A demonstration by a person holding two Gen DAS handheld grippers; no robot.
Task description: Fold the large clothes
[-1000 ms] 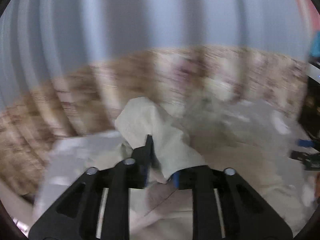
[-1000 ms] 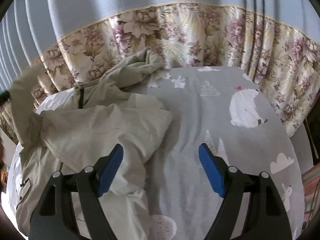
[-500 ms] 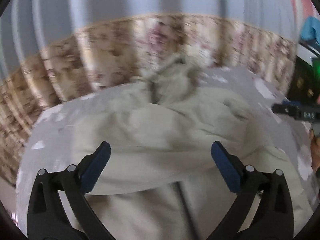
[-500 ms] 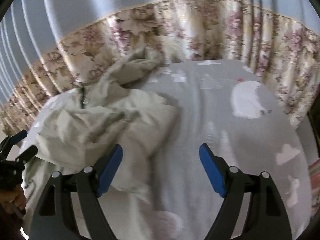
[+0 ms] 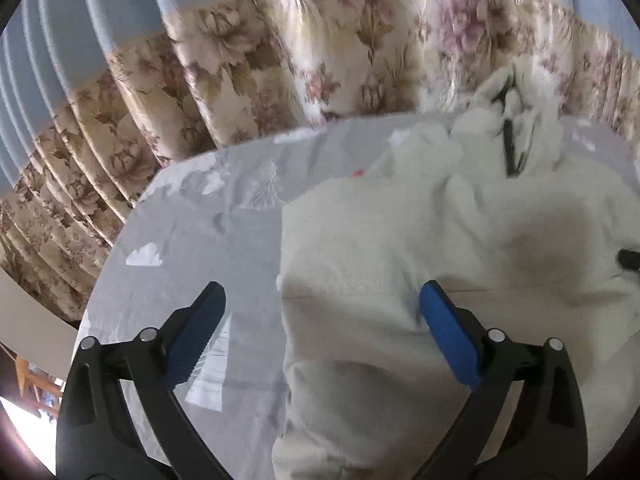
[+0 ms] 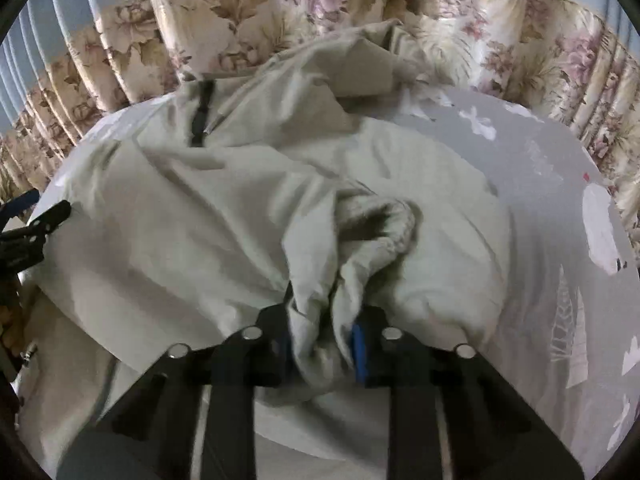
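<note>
Fold barely begun: jacket (image 6: 224, 208) rumpled on bed (image 5: 192, 240), right hand-held gripper (image 6: 322, 340) closing on its cuff (image 6: 376, 220), left hand-held gripper (image 5: 320, 336) wide, closing slightly, empty.

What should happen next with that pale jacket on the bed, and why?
Probably the left gripper should drop onto the jacket edge below it and pinch. Its jaws are wide, closing slightly, gripping nothing, while the right gripper is closing on a bunched fold; lifting needs both.
</note>
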